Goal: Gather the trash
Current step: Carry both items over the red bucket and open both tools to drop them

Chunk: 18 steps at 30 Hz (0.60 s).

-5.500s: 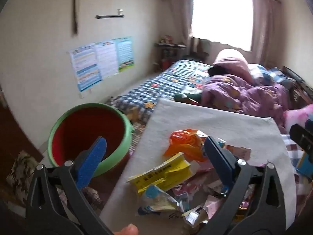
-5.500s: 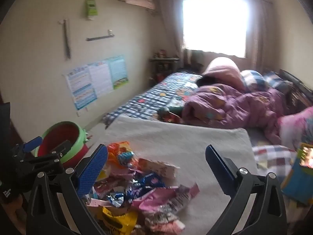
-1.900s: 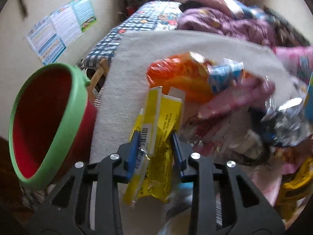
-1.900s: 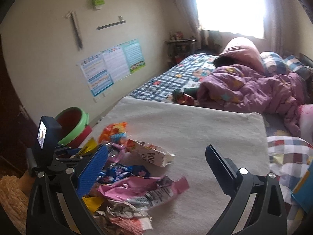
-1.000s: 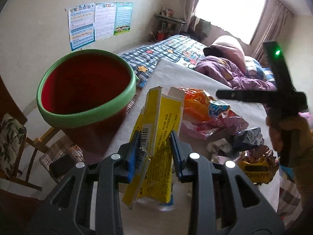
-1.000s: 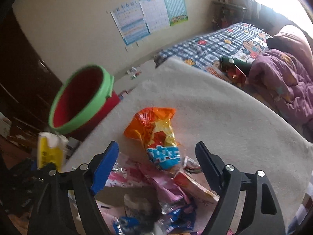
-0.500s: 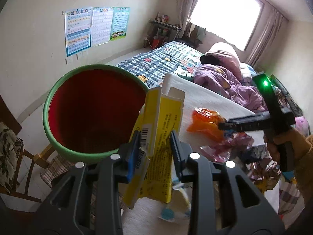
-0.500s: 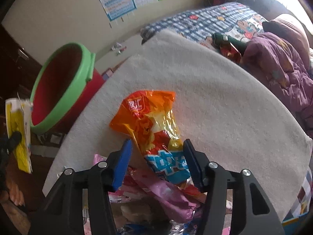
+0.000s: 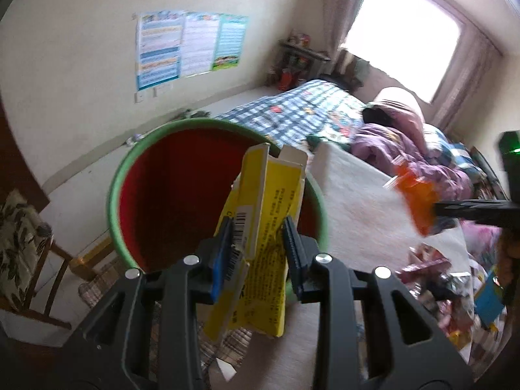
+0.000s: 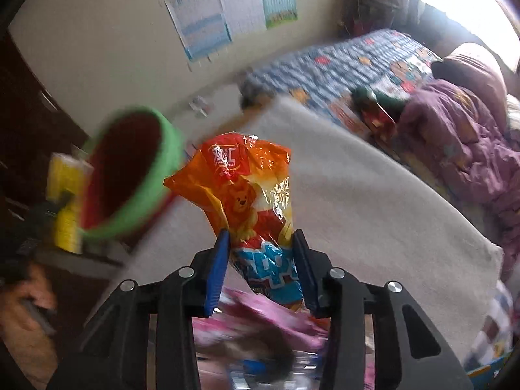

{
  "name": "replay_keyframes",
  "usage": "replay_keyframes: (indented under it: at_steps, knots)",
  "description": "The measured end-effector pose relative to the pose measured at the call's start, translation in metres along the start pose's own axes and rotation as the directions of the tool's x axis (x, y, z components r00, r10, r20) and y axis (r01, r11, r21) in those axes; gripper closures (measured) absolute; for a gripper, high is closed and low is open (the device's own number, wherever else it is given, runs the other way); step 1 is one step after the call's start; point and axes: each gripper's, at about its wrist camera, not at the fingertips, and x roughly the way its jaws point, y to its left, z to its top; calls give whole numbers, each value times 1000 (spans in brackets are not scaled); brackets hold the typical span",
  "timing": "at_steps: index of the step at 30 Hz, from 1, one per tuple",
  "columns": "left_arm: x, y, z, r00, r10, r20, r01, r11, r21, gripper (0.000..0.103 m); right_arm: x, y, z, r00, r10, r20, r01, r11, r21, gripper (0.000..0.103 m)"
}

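Note:
My left gripper [image 9: 256,227] is shut on a flattened yellow carton [image 9: 269,208] and holds it upright over the near rim of the red bin with a green rim [image 9: 113,195]. In the right wrist view the carton [image 10: 66,195] shows beside the bin [image 10: 169,149]. The jaws of my right gripper [image 10: 261,250] are closing, and both blue pads press on the lower half of an orange snack bag [image 10: 247,195]. The bag [image 9: 417,201] hangs clear above the white cloth [image 10: 357,201].
Several loose wrappers [image 9: 438,279] lie in a pile on the near end of the cloth [image 9: 357,208]. A bed with a purple quilt [image 10: 461,136] lies behind. A wooden chair with a floral cushion [image 9: 22,243] stands left of the bin. A hand [image 10: 26,299] shows at lower left.
The left gripper has carried the yellow carton from the cloth's edge to above the bin. The right gripper has narrowed onto the orange bag and lifted it off the cloth.

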Motion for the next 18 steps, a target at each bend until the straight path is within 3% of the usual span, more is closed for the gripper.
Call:
replay_keyframes:
  at_steps: [5,8,15,18]
  knots:
    - [17,18,8,998,68,-8,-68,997,-31,73,9,56,21,990,134,36,-132,990,-42,64]
    - [24,22,13,996,87,-8,-87,995,-44,73,33,83,31,978,207,-1,-207,977,-43,64]
    - [40,32,13,994,105,-41,-107,992,-66,73,86,115,37,978,191,-86,-197,978,-63,64]
    - [46,36,11,993,106,-54,-110,991,-75,73,98,120,29,979,177,-98,-184,980,-69,58]
